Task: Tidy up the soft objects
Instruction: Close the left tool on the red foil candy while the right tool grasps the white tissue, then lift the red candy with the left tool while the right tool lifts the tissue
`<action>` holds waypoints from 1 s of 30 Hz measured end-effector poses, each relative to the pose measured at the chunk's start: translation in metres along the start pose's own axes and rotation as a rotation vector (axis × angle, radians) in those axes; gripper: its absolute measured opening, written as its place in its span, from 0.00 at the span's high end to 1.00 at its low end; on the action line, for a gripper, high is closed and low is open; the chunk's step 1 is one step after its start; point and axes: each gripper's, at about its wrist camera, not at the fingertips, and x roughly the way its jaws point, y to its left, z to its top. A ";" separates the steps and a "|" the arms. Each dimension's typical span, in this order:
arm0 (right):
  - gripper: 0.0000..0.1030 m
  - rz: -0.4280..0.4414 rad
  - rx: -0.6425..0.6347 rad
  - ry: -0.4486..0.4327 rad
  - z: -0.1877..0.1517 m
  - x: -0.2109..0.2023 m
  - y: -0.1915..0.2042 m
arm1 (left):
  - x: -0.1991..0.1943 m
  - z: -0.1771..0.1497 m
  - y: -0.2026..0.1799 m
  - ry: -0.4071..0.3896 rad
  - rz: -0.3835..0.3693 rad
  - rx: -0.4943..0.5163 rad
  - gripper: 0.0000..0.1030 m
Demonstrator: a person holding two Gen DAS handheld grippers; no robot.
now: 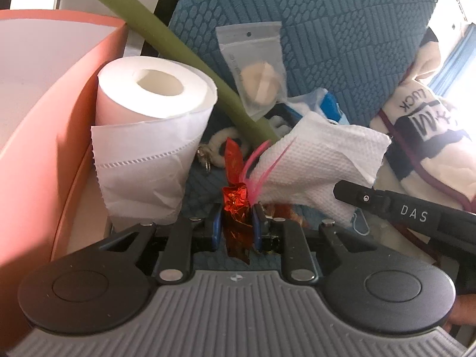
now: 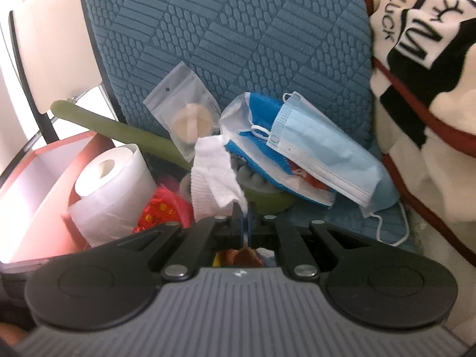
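Observation:
My left gripper (image 1: 236,220) is shut on a crumpled red foil toy (image 1: 236,202) with pink feathers, over the blue cushion (image 1: 342,44). My right gripper (image 2: 244,217) is shut on a corner of a white paper towel (image 2: 214,175), which hangs crumpled ahead of it. In the left wrist view the same towel (image 1: 315,160) spreads to the right, and the right gripper's black finger (image 1: 366,197) reaches in beneath it. A toilet roll (image 1: 151,98) stands at the left with loose sheets hanging. A blue face mask (image 2: 321,154) lies on a blue-white packet (image 2: 253,119).
A salmon box (image 1: 44,125) stands open at the left beside the roll. A green tube (image 1: 154,32) slants across the cushion. A clear zip bag with a puff (image 1: 255,68), a fluffy white ring (image 1: 223,145) and a green round object (image 2: 270,202) lie mid-pile. A printed blanket (image 2: 416,95) fills the right.

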 end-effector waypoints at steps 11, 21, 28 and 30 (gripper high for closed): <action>0.94 -0.056 0.033 0.009 -0.015 -0.034 -0.007 | -0.018 -0.010 -0.007 0.013 -0.007 0.028 0.77; 0.94 -0.078 0.053 -0.057 -0.024 -0.073 -0.011 | -0.038 -0.016 -0.008 0.005 -0.010 0.030 0.77; 0.94 -0.070 0.070 -0.082 -0.025 -0.085 -0.015 | -0.048 -0.021 -0.010 0.004 -0.019 0.027 0.77; 0.94 -0.075 0.066 -0.075 -0.027 -0.085 -0.015 | -0.048 -0.022 -0.010 0.008 -0.019 0.028 0.77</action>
